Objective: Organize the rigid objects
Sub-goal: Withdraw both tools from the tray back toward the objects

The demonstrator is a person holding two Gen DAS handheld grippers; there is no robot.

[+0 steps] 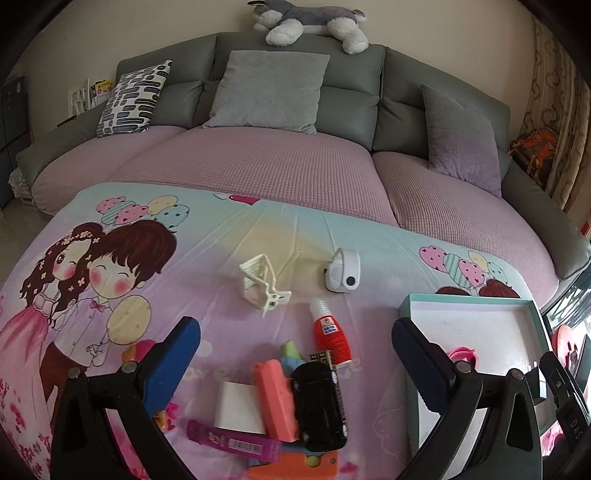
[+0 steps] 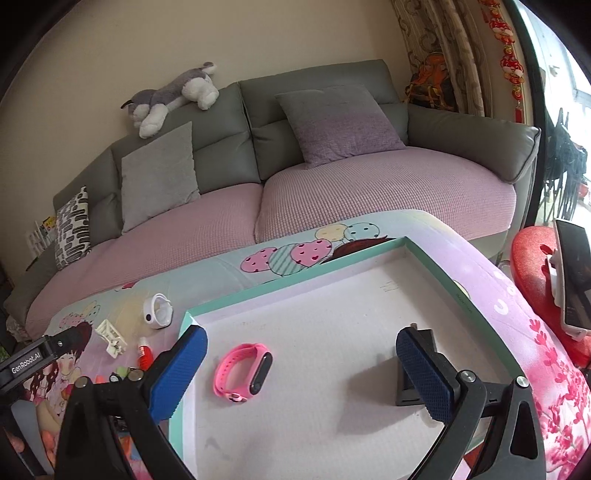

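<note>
My left gripper [image 1: 295, 354] stands open above a heap on the cartoon cloth: a black toy car [image 1: 321, 402], a salmon case [image 1: 275, 398], a white block [image 1: 240, 406], a magenta lead box [image 1: 232, 439] and a red glue bottle [image 1: 330, 336]. Farther off lie a white clip [image 1: 262, 284] and a white round device [image 1: 343, 273]. My right gripper [image 2: 303, 369] is wide open over the teal-rimmed tray [image 2: 295, 288]. Nothing touches its pads. A pink smart band [image 2: 243, 373] lies loose on the tray floor. A small black object [image 2: 406, 391] stands partly hidden behind the right finger.
The tray [image 1: 476, 306] sits at the table's right end. A grey sofa [image 1: 295, 166] with cushions and a plush dog [image 1: 306, 18] runs behind the table. A red stool [image 2: 532, 258] holding a phone [image 2: 572, 277] stands right of the table.
</note>
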